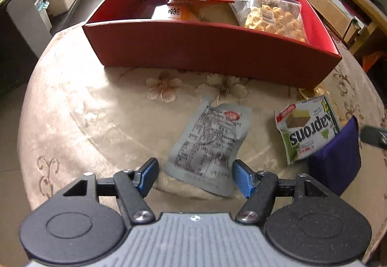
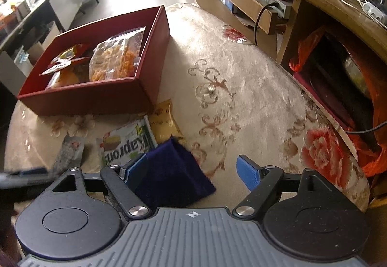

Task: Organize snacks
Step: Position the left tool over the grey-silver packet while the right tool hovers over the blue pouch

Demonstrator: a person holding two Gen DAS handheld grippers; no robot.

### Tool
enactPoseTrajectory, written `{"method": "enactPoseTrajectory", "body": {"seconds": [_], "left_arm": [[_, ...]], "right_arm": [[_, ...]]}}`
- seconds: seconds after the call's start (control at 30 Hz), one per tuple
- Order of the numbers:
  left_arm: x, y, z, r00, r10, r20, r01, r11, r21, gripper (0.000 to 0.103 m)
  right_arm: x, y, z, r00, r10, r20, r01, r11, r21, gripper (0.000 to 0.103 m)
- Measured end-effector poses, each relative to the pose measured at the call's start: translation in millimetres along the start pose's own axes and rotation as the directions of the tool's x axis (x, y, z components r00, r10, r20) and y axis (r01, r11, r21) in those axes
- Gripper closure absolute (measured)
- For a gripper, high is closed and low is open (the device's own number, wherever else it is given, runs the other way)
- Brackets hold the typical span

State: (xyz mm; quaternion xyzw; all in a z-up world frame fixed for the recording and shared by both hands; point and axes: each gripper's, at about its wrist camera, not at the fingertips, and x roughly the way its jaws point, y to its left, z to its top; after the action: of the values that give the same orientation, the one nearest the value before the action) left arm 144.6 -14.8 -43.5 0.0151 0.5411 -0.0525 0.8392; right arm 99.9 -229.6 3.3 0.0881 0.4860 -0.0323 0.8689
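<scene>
While my left fingers (image 1: 194, 176) stand apart astride the grey sachet (image 1: 209, 146) unpressed, my right fingers (image 2: 193, 176) gape, one touching the purple pouch (image 2: 173, 170). Beyond: green wafer packet (image 1: 307, 129), red box (image 1: 212, 54) of snacks, desk (image 1: 96, 117).

Bright window glare, fisheye-warped edges

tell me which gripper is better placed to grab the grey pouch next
Left. The left gripper has its open jaws either side of the grey pouch. The right gripper is over the blue cloth, off to the side.
</scene>
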Motion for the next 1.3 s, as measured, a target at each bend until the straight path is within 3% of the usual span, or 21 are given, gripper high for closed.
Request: {"method": "enactPoseTrajectory", "body": {"seconds": [0.37, 0.5, 0.83, 0.97, 1.17, 1.3], "left_arm": [[2, -1, 16, 0.999, -0.032, 0.006, 0.032, 0.999, -0.036, 0.036], [3, 0, 18, 0.999, -0.037, 0.006, 0.037, 0.998, -0.046, 0.036], [4, 2, 20, 0.999, -0.039, 0.004, 0.040, 0.998, -0.047, 0.036], [9, 1, 25, 0.999, -0.021, 0.027, 0.022, 0.999, -0.042, 0.036], [13, -7, 27, 0.999, 0.027, 0.036, -0.026, 1.000, -0.013, 0.037], [9, -6, 19, 0.999, 0.024, 0.039, -0.025, 1.000, 0.019, 0.039]], "right_arm": [[28, 16, 10, 0.993, 0.120, -0.024, -0.120, 0.993, -0.020, 0.018], [34, 22, 7, 0.987, 0.137, -0.086, -0.141, 0.990, -0.032, 0.019], [-4, 15, -62, 0.939, 0.232, -0.252, -0.248, 0.968, -0.035, 0.019], [-16, 24, -70, 0.951, 0.193, -0.239, -0.227, 0.966, -0.122, 0.019], [-6, 19, -57, 0.952, 0.210, -0.223, -0.207, 0.978, 0.033, 0.018], [4, 25, -49, 0.941, 0.268, -0.207, -0.249, 0.962, 0.115, 0.017]]}}
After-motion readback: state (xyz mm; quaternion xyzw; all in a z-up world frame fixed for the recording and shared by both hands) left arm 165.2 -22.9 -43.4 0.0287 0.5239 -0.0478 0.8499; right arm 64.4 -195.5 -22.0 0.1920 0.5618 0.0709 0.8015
